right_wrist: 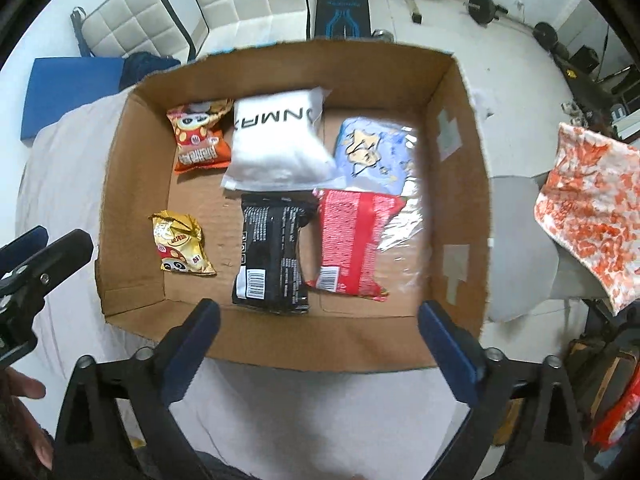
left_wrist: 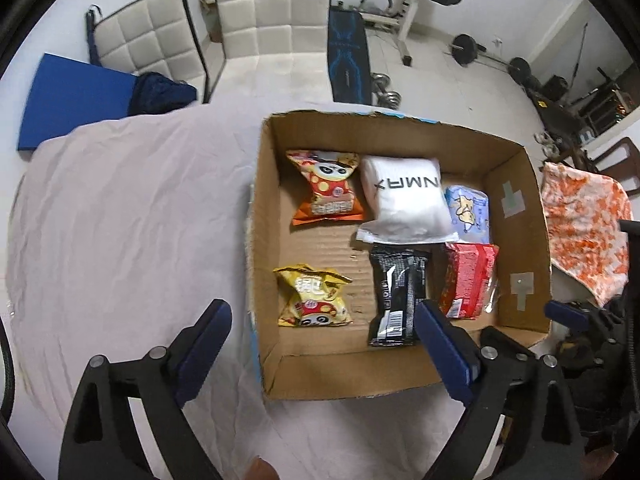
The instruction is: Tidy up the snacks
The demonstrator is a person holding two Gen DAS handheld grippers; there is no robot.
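Observation:
An open cardboard box (left_wrist: 516, 208) (right_wrist: 456, 152) sits on a table under a pale cloth (left_wrist: 132, 216). Inside lie several snacks: an orange panda bag (left_wrist: 326, 188) (right_wrist: 200, 140), a white pouch (left_wrist: 404, 200) (right_wrist: 280, 140), a light-blue packet (left_wrist: 470, 212) (right_wrist: 372, 152), a yellow panda bag (left_wrist: 314, 296) (right_wrist: 180, 244), a black packet (left_wrist: 396, 296) (right_wrist: 272, 252) and a red packet (left_wrist: 468, 280) (right_wrist: 356, 240). My left gripper (left_wrist: 324, 320) hovers open over the box's near left corner, empty. My right gripper (right_wrist: 320, 320) hangs open above the box's near wall, empty.
Two white padded chairs (left_wrist: 256, 12) stand beyond the table, with a blue mat (left_wrist: 76, 96) at the left. Weights and a bench (left_wrist: 348, 60) fill the floor behind. An orange-patterned cloth (left_wrist: 584, 220) (right_wrist: 592, 208) lies to the right of the box.

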